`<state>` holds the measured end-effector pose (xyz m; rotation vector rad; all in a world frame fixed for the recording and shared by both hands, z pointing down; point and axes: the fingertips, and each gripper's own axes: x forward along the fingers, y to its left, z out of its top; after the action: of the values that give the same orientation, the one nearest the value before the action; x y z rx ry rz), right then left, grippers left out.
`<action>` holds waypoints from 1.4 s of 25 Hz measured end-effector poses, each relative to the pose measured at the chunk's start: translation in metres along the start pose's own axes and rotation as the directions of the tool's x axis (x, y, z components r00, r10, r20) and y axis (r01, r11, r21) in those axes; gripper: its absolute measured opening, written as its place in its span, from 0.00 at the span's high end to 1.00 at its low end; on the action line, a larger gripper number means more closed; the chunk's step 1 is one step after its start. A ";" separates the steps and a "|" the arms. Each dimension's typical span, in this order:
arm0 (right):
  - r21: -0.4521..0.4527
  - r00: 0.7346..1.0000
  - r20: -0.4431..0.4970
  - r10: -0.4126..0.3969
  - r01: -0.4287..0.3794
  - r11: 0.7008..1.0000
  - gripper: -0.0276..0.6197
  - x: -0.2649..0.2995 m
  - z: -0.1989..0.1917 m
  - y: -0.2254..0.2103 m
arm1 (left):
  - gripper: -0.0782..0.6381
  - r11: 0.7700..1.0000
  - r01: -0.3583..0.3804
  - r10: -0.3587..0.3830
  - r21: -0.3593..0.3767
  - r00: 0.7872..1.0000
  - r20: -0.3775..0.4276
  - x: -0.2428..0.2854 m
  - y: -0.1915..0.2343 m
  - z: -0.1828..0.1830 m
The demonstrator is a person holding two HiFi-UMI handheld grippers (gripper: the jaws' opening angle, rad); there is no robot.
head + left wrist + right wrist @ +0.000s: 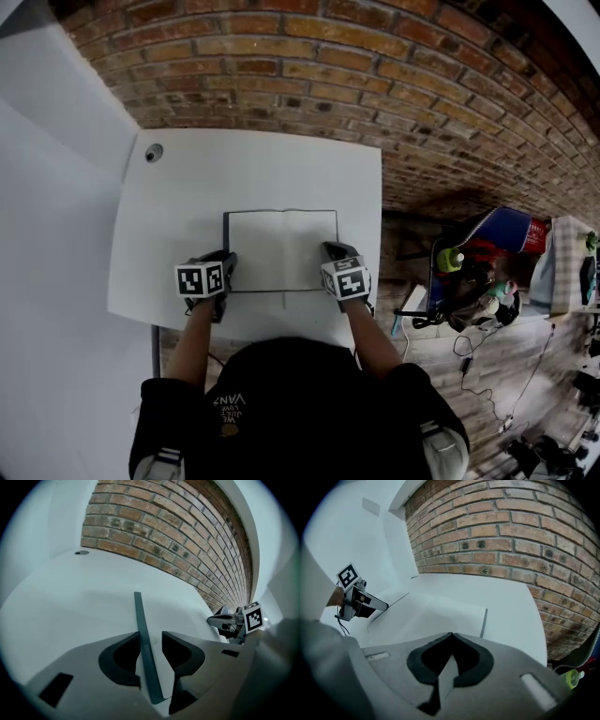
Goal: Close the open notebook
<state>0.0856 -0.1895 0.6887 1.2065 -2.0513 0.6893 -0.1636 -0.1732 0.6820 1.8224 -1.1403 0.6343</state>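
By the near edge of the white tabletop point(281, 159), the white-paged, dark-covered notebook point(281, 248) lies flat and open, so we judge the closing not yet begun. Our left gripper point(151, 641) straddles its left cover edge, jaws apart and not pinching. Our right gripper point(451, 634), clenched on nothing, sits at its right edge.

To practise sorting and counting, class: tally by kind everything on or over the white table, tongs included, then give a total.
Open notebook: 1
Tongs: 2 (left tongs, right tongs)
Round grommet: 1
Total: 4
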 end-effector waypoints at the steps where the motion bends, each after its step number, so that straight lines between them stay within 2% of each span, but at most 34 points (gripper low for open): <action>1: 0.000 1.000 -0.013 0.005 -0.005 1.000 0.96 0.000 -0.001 -0.001 | 0.68 1.000 0.005 -0.005 -0.010 1.000 0.002 0.000 0.000 0.000; 6: -0.003 0.999 -0.026 0.017 -0.018 1.000 0.96 0.000 -0.001 0.000 | 0.72 0.996 0.033 -0.031 -0.081 0.999 0.024 -0.001 0.004 0.001; 8: -0.012 1.000 -0.025 0.013 -0.013 1.000 0.96 0.000 0.000 0.000 | 0.72 0.989 0.064 -0.059 -0.132 0.998 0.035 -0.001 0.005 0.002; 11: -0.012 1.000 -0.027 0.013 -0.013 1.000 0.96 -0.001 0.000 0.001 | 0.76 0.960 0.135 -0.123 -0.246 0.990 0.064 0.001 0.003 0.001; 14: -0.006 0.999 -0.033 0.022 -0.023 1.000 0.96 -0.001 0.000 0.001 | 0.78 0.939 0.175 -0.154 -0.295 0.984 0.094 -0.001 0.002 0.002; 25: -0.023 0.999 -0.033 0.016 -0.017 1.000 0.96 -0.001 0.000 0.000 | 0.80 0.924 0.240 -0.213 -0.297 0.969 0.122 -0.013 -0.007 0.010; 35: 0.008 0.999 -0.023 0.043 -0.043 0.999 0.96 -0.006 0.006 0.003 | 0.80 0.889 0.378 -0.323 -0.258 0.918 0.229 -0.044 -0.038 0.031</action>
<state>0.0835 -0.1887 0.6802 1.1565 -2.0625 0.7278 -0.1500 -0.1728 0.6176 1.7838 -0.9244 0.0788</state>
